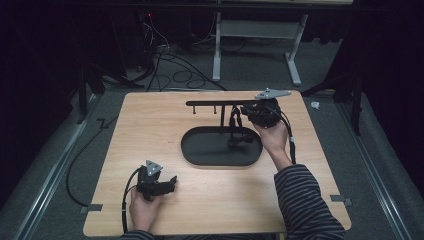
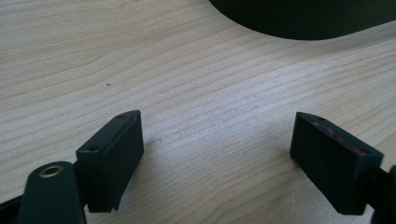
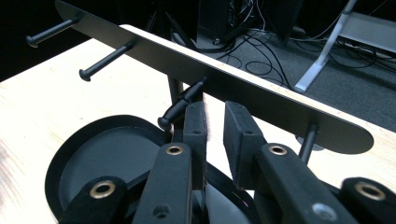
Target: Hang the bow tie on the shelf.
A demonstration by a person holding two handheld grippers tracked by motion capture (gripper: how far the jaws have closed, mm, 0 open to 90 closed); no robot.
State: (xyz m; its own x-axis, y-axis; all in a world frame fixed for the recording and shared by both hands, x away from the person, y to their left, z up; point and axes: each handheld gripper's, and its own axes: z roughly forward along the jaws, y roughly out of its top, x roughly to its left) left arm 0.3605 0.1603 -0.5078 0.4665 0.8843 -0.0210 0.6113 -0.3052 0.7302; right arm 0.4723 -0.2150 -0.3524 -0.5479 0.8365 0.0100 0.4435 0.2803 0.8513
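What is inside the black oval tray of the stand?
The black oval tray looks bare at its left part; a thin black post rises from it. The right gripper and a dark thing cover the right part.

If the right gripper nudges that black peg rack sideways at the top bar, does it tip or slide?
The rack probably slides rather than tips: its wide oval base tray sits flat on the table. The bar looks like thin, stiff metal on a slim post, so a high push may rock it.

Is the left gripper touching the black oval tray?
Apart. In the high view, bare tabletop lies between the left gripper and the black oval tray.
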